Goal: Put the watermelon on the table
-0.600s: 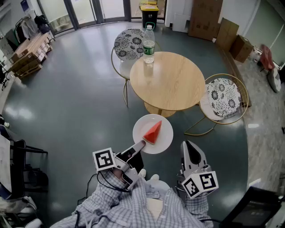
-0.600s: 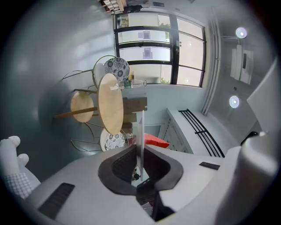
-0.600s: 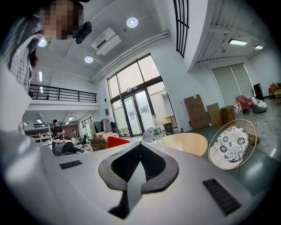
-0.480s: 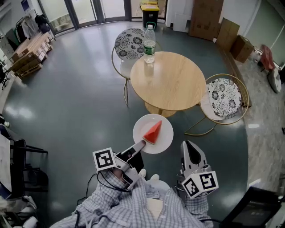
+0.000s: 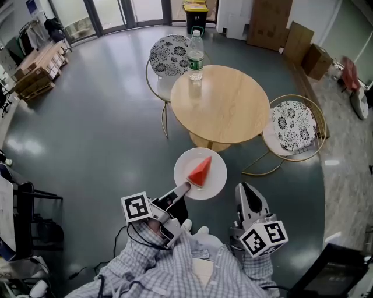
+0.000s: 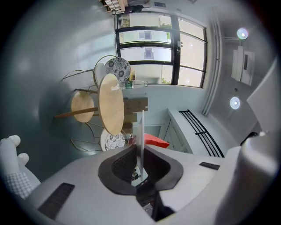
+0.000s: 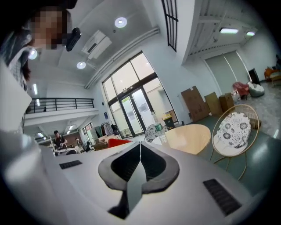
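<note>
Watermelon [image 5: 200, 172] — a red wedge — lies on a white plate [image 5: 217, 177] pinched by the left gripper [image 5: 185, 187].

A big lobby-like hall.
Tall glass doors [image 5: 111, 14], grey floor [image 5: 87, 116], round worktop [image 5: 224, 107], wire chairs [image 5: 293, 127], cardboard boxes [image 5: 269, 23], mezzanine railing [image 7: 61, 103].

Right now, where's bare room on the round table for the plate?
Most of the table is bare: the whole near half and the right side towards the patterned chair. The only crowded spot is the far-left edge, where the water bottle stands. The plate with the watermelon should fit at the near edge.
</note>
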Available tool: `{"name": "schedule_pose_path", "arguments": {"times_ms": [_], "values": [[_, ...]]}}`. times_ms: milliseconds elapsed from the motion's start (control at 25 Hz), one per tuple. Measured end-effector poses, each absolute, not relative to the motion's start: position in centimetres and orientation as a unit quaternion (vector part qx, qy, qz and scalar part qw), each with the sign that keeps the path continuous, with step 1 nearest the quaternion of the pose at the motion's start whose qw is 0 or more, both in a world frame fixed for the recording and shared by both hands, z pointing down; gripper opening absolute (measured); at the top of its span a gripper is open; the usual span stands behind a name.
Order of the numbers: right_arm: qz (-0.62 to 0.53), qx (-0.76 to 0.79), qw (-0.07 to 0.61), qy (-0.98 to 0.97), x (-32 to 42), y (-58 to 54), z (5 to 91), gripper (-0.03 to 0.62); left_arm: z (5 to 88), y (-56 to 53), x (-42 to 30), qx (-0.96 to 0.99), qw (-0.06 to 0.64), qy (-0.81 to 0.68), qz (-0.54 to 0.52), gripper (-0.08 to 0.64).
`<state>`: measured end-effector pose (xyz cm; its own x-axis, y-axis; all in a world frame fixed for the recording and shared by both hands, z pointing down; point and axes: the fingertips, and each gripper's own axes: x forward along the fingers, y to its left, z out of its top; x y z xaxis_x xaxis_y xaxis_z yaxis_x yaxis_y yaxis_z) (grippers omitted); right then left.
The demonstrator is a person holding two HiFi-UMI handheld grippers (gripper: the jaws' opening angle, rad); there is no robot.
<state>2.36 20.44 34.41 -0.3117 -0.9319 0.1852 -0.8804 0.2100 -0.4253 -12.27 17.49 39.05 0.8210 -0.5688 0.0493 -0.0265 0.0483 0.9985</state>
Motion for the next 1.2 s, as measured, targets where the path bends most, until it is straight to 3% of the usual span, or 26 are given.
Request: {"name": "schedule_pose_path", "arguments": {"times_ms": [280, 480, 600, 1200], "values": [[-0.336, -0.553, 0.083, 0.758, 0.8, 20.1, 36.2, 0.012, 39.0, 17.3, -12.3, 0.662, 0.689, -0.221, -0.194, 0.031], [-0.393, -0.523, 0.119, 0.746, -0.6, 19.8, 37.3, 0.076, 38.9, 17.0, -12.6, 0.661, 0.691, -0.218, -0.195, 0.031], [-0.416, -0.512, 0.125, 0.741, -1.3, 19.7, 37.8, 0.083, 38.9, 16.9, -12.6, 0.661, 0.691, -0.214, -0.198, 0.029], [-0.412, -0.521, 0.141, 0.734, -2.8, 19.3, 38.3, 0.081, 39.2, 16.5, -13.1, 0.666, 0.697, -0.192, -0.183, 0.031]]}}
